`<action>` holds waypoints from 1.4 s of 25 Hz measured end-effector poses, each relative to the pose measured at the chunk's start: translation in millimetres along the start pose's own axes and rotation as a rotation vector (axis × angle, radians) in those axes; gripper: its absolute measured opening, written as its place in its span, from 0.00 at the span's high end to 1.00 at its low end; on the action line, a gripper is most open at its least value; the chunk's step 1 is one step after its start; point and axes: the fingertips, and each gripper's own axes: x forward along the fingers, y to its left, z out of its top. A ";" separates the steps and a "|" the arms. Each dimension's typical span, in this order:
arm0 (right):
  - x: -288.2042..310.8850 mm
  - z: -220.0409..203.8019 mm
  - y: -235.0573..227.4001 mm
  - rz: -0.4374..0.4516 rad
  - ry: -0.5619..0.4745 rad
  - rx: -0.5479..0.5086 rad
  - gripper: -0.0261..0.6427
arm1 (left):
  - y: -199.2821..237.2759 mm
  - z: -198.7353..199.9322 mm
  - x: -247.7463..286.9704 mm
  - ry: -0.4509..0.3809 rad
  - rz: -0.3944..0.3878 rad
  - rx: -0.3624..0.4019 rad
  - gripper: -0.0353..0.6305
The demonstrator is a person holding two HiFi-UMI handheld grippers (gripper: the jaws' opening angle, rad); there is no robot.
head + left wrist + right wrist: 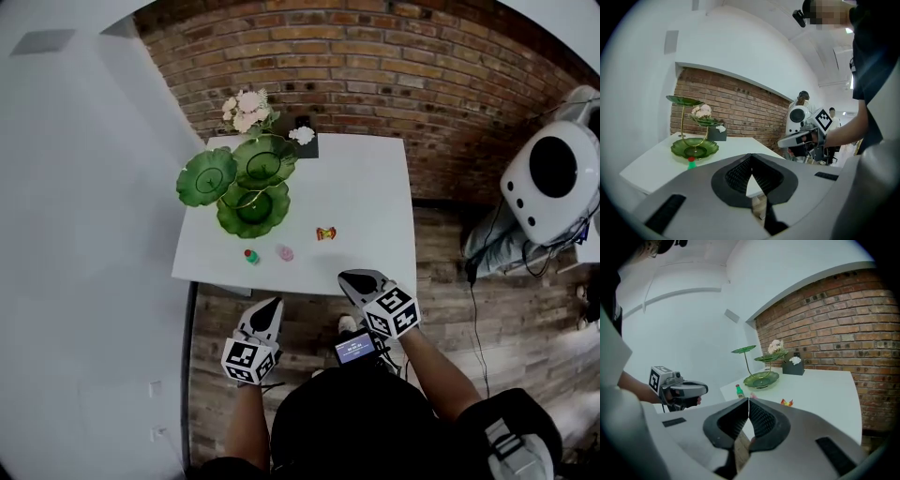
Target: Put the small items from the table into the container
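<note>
Not begun: three small items on the table, none in the stand.

The white table [366, 187] carries the green three-dish stand [246, 183] toward its far left corner, and no item shows in any dish. The left gripper [270, 309] hangs just off the near edge by the near left corner. The right gripper [364, 281] sits at the near edge right of its middle. Each has its jaws pressed together on nothing. Three items lie apart on the bare top: a green bottle [251, 256] and a pink piece [285, 252] close to the near edge on the left half, and a red-yellow wrapper [325, 233] further in, near the middle. Judged outstanding: all three pickups and drops, and the jaws must part before any grasp.
</note>
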 end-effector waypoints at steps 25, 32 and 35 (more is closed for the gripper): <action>54.7 27.1 -74.8 0.049 0.047 0.022 0.94 | 34.7 26.2 73.3 0.005 0.046 -0.066 0.93; 68.8 41.9 -65.4 0.016 0.025 0.023 0.94 | 55.7 36.1 71.1 -0.013 0.001 -0.088 0.93; 75.2 48.3 -62.0 0.011 0.020 0.022 0.94 | 62.1 38.7 72.9 -0.013 -0.012 -0.082 0.93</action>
